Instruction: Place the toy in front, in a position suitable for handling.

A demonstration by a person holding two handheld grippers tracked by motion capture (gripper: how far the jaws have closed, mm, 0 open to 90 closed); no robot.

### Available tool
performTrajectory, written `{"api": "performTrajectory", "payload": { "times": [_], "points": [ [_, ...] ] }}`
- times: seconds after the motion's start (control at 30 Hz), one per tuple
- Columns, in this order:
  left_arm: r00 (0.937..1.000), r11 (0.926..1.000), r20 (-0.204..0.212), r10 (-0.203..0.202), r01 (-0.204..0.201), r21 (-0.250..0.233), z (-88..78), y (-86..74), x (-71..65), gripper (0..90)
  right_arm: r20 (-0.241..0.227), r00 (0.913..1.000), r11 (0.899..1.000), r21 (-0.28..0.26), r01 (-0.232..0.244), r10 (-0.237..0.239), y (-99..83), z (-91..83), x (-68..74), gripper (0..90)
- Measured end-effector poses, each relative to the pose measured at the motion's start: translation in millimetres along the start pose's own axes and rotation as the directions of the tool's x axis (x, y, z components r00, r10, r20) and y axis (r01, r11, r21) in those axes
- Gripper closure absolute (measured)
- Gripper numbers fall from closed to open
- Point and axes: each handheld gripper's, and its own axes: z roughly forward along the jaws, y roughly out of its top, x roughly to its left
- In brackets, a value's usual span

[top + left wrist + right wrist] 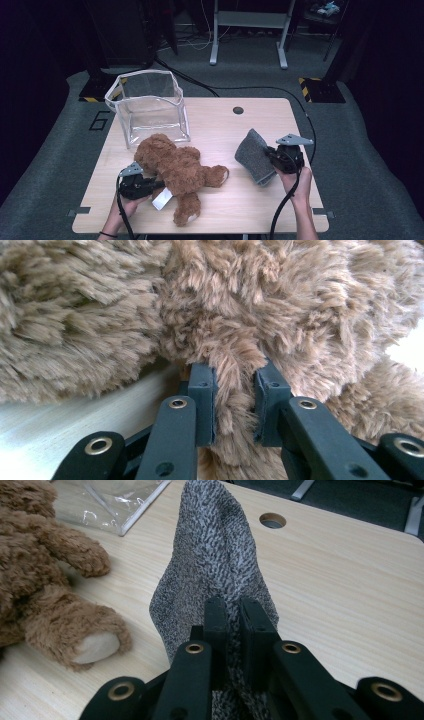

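Item 1: brown teddy bear [175,172], lying on the near left part of the wooden table [220,125], head toward the far side, one leg toward the near edge. A tuft of its fur sits between the jaws of the left gripper [150,186], which are clamped on it from the bear's left side.

Item 2: grey knitted cloth [255,156], right of the bear and apart from it. The right gripper [267,155] has its jaws pinched tight on the cloth's near right edge; the cloth rises to a peak beyond the jaws.

Item 3: clear plastic box [150,105], far left on the table, just beyond the bear's head, open-topped, with nothing in it.
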Motion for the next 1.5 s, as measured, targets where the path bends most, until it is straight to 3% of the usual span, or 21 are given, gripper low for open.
{"api": "performTrajectory", "payload": {
  "times": [0.3, 0.67, 0.8, 1.5],
  "points": [
    [0.9999, 0.9998, -0.007, -0.011, 0.011, -0.019, 9.4, 1.4, -12.1, 74.6, -0.012, 0.9995, 1.000, -0.005, 0.028, -0.028, 17.0, 0.3, 4.3, 83.7],
    [0.9997, 0.9999, 0.023, 0.000, 0.000, -0.014, 22.8, 4.9, -25.4, 74.9, -0.028, 0.9978, 0.998, -0.005, 0.060, -0.060, 35.4, 4.3, 11.3, 83.7],
    [0.9995, 0.9998, 0.027, 0.016, -0.016, -0.014, 33.4, 7.9, -35.1, 75.2, -0.035, 0.9971, 0.998, -0.009, 0.067, -0.067, 42.7, 2.6, 13.5, 83.7],
    [0.9943, 0.9983, 0.090, 0.056, -0.057, 0.010, 59.6, 18.6, -57.2, 75.7, -0.051, 0.9925, 0.993, -0.033, 0.110, -0.111, 76.6, 2.7, 24.0, 83.6]
  ]
}}
